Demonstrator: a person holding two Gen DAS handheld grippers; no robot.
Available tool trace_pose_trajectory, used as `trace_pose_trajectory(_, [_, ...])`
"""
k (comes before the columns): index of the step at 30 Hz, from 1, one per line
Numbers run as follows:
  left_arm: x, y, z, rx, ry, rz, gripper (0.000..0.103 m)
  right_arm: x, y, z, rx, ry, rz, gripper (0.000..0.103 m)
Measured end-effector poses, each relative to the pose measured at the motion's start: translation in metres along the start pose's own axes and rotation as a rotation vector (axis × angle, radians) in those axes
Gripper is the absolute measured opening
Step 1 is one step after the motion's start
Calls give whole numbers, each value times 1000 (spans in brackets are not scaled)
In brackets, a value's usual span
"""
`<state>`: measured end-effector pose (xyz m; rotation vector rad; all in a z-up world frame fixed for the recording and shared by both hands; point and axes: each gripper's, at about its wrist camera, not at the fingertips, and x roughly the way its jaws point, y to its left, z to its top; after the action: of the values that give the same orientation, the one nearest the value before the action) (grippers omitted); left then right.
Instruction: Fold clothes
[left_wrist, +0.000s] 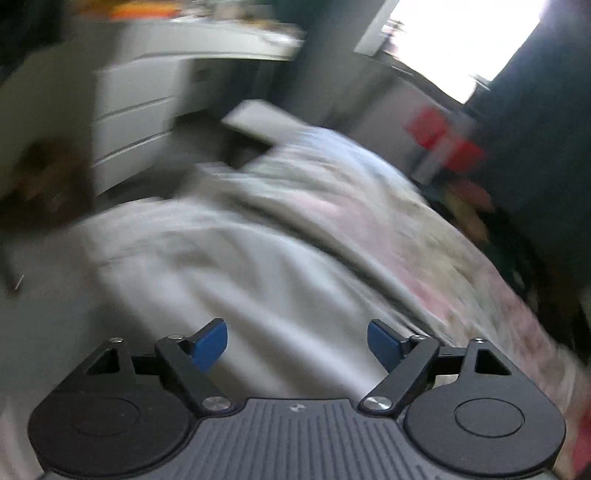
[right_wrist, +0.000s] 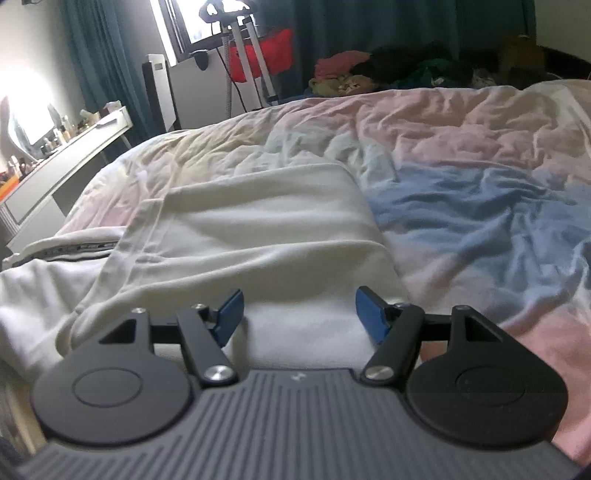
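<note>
A: Grippers, count two. Right gripper (right_wrist: 299, 317): blue pads (right_wrist: 371, 317) spread wide, nothing pinched between them.

B: Left one?

A: Left gripper (left_wrist: 297, 345): also spread, gap empty. Its view is badly smeared, so detail there is thin.

B: Garments?

A: One I can count for sure: a white garment (right_wrist: 266, 229), folded over on itself, lying flat on the bed. In the right wrist view it sits directly under and ahead of the open pads, its near part running below the gripper body, its far edge just short of the crumpled duvet (right_wrist: 461, 155). A dark-striped band of it trails off to the left. Whether the pads touch the cloth, cannot tell.

B: And from the left side?

A: Pale cloth (left_wrist: 236, 251) fills the ground ahead of the left gripper, below the pads. Too blurred to say garment or bedding.

B: Further back?

A: One duvet, patched pink, blue and cream. Beyond it, one heap of mixed clothes (right_wrist: 343, 74) at the far edge of the bed, pieces not countable. One white desk (right_wrist: 74, 147) at left with small bottles, one bright window (right_wrist: 192, 26), dark green curtains (right_wrist: 369, 37).
</note>
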<state>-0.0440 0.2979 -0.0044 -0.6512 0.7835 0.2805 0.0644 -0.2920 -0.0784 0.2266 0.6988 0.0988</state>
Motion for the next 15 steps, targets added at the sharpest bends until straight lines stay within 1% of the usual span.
trace_pose_trajectory(1, [-2, 21, 2, -89, 12, 29, 87, -1, -1, 0, 5, 2, 2, 69])
trace_pose_trajectory(2, [-3, 40, 2, -166, 19, 28, 87, -1, -2, -1, 7, 2, 1, 69])
trace_pose_trajectory(4, [1, 70, 1, -311, 0, -60, 87, 0, -2, -2, 2, 6, -3, 69])
trace_pose_trajectory(6, [12, 89, -1, -440, -15, -150, 88, 0, -1, -4, -13, -1, -5, 69])
trace_pose_trajectory(9, [41, 91, 0, -496, -16, -222, 87, 1, 0, -9, -35, -3, -10, 69])
trace_pose_trajectory(10, [49, 91, 2, -505, -30, -219, 86, 1, 0, -10, -37, -4, -11, 69])
trace_pose_trajectory(13, [68, 93, 9, -528, -95, -160, 75, -4, 1, -9, -10, -14, -3, 70])
trace_pose_trajectory(14, [72, 94, 13, -537, -109, -135, 73, -7, 2, -8, 6, -20, 5, 70])
trace_pose_trajectory(15, [75, 95, 17, -543, -116, -107, 67, -10, 3, -7, 20, -26, 15, 70])
